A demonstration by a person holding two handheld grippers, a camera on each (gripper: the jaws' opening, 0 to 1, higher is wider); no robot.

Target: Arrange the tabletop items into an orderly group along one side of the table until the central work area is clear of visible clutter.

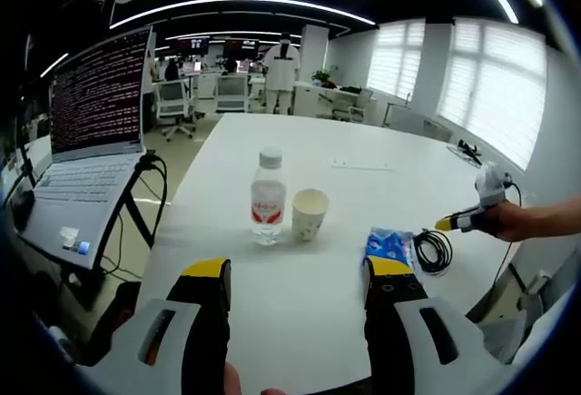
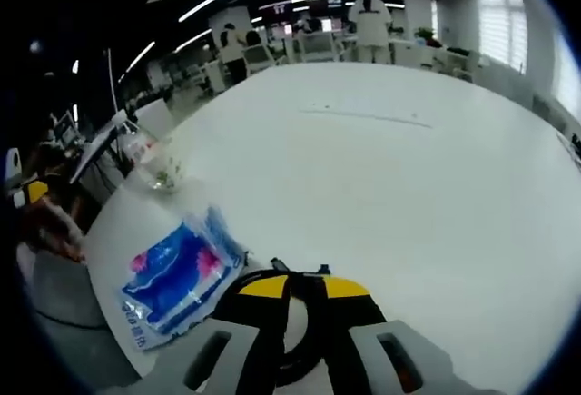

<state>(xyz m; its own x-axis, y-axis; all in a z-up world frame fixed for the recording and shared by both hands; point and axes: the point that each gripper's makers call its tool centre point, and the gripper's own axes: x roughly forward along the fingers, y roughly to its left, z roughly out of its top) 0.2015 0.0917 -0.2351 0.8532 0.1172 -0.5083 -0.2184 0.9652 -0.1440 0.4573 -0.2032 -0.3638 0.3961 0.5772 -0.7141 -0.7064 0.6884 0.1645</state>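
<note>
Where office desks recede, the white table holds a bottle.

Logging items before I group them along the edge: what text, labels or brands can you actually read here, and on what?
None can be read.
Water bottle: red label, print too small.
Paper cup: faint pattern, no legible words.
Blue packet: white print along its edge, blurred.
Laptop: screen has dense lines of text, too small.
Distant wall screens: blurred.
</note>
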